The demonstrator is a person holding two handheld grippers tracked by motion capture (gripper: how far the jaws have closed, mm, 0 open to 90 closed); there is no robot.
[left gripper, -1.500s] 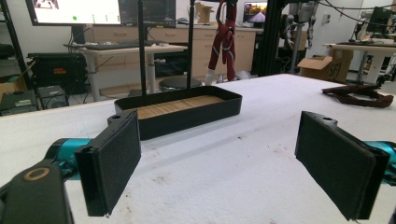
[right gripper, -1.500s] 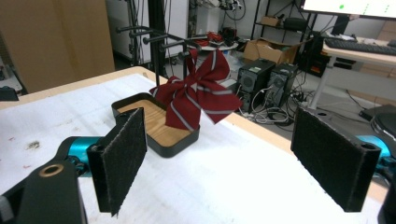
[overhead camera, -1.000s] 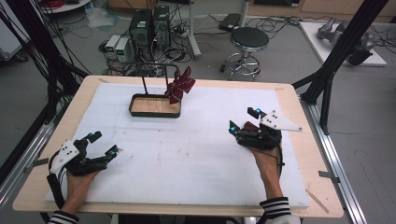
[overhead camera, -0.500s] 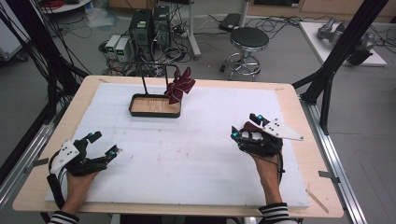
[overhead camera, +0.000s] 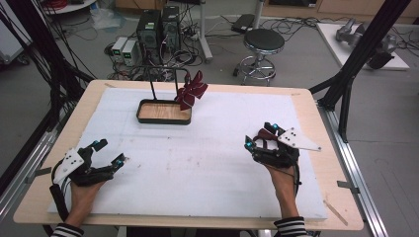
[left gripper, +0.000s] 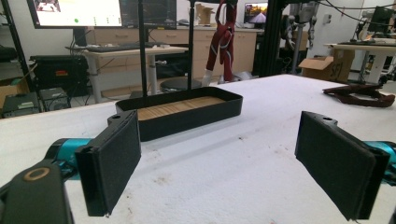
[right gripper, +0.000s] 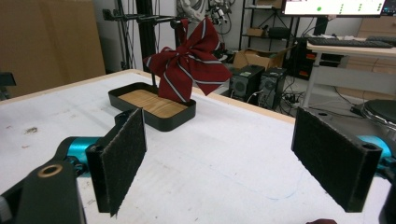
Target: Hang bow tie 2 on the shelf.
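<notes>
Both tools rest spread and empty on the counter [overhead camera: 207,168]: left tool [overhead camera: 106,153], right tool [overhead camera: 259,138]. The bow tie [overhead camera: 191,90] hangs ahead on its stand [overhead camera: 163,111], seemingly placed; little remains.

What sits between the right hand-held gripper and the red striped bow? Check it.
Nothing visible. Bare white table cover lies between the open right hand-held gripper and the red striped bow hanging over the black tray.
</notes>
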